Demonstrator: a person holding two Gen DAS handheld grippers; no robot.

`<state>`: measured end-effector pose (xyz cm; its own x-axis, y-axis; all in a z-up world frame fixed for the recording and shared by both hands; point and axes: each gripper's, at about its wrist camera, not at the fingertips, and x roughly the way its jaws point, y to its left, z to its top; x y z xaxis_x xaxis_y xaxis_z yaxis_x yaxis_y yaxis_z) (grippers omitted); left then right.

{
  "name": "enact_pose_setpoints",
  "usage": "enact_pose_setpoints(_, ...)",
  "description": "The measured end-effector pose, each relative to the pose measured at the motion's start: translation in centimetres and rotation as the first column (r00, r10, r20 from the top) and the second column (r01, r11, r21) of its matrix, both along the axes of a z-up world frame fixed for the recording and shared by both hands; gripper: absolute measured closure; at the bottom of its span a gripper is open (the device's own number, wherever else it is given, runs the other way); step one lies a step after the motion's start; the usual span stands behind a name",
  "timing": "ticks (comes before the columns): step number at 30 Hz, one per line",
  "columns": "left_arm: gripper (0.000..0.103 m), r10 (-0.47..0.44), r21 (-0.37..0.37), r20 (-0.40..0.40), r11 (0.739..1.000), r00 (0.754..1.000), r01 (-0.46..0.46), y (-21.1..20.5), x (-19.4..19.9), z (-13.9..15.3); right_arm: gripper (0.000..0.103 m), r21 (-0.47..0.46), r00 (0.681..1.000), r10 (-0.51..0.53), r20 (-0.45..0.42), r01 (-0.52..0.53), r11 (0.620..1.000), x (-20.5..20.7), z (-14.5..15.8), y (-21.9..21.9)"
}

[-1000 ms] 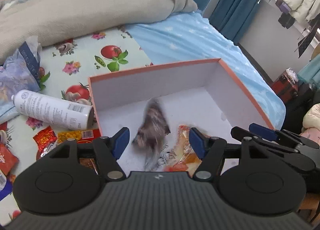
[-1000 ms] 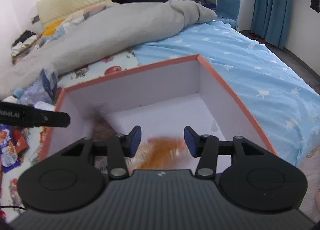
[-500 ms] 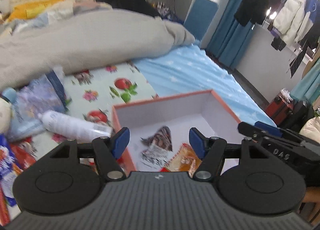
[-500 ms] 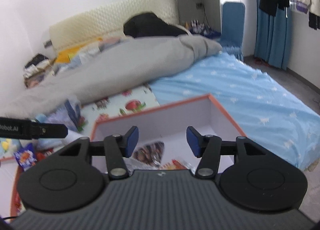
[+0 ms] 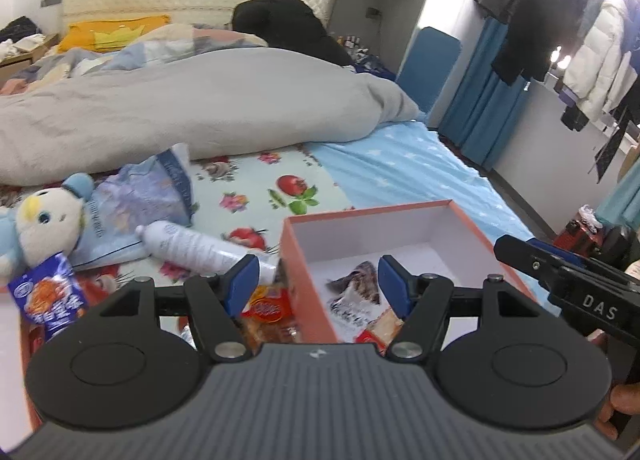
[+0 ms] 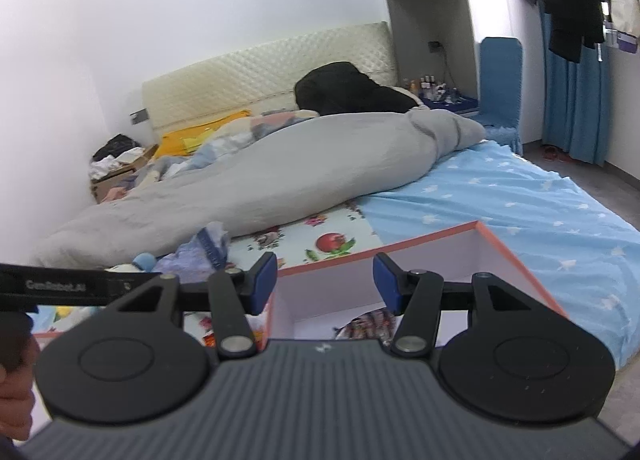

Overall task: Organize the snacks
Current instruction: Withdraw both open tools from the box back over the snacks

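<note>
Snacks were split between two places: two packets (image 5: 356,296) lay on the floor of the orange-rimmed box (image 5: 304,280), while red packets (image 5: 268,310) and a blue one (image 5: 50,300) lay outside, left of its wall. The left gripper (image 5: 314,280) and the right gripper (image 6: 325,278) both stood wide and held nothing, above the near end of the box. Reaching left, a finger could catch the thin wall and shift the box; the white bottle (image 5: 196,248), probably loose, could roll against the packets.

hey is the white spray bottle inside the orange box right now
No, the white spray bottle lies on its side on the fruit-print sheet, outside and to the left of the orange box.
</note>
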<state>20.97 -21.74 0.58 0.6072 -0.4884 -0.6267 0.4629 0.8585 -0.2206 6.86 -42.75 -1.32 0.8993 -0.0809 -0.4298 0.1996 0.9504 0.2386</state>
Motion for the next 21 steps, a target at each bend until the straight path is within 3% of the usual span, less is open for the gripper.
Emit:
enact_pose_setpoints(4,0.032,0.046,0.014,0.014,0.999,0.999,-0.046,1.8,-0.8,-0.4,0.047,-0.015,0.999,0.042,-0.016,-0.042,0.999,0.1,-0.5,1.7)
enact_pose_setpoints(19,0.032,0.176,0.022,-0.046,0.984,0.983,-0.175,8.1,-3.4,-2.3,0.047,0.009,0.985,0.157,-0.065,-0.157,0.988,-0.3,-2.5,6.5)
enact_pose_setpoints(21,0.032,0.190,0.037,-0.024,0.981,0.982,-0.189,8.7,-4.1,-2.2,0.047,0.004,0.983,0.172,-0.071,-0.172,0.985,-0.4,-2.7,7.2)
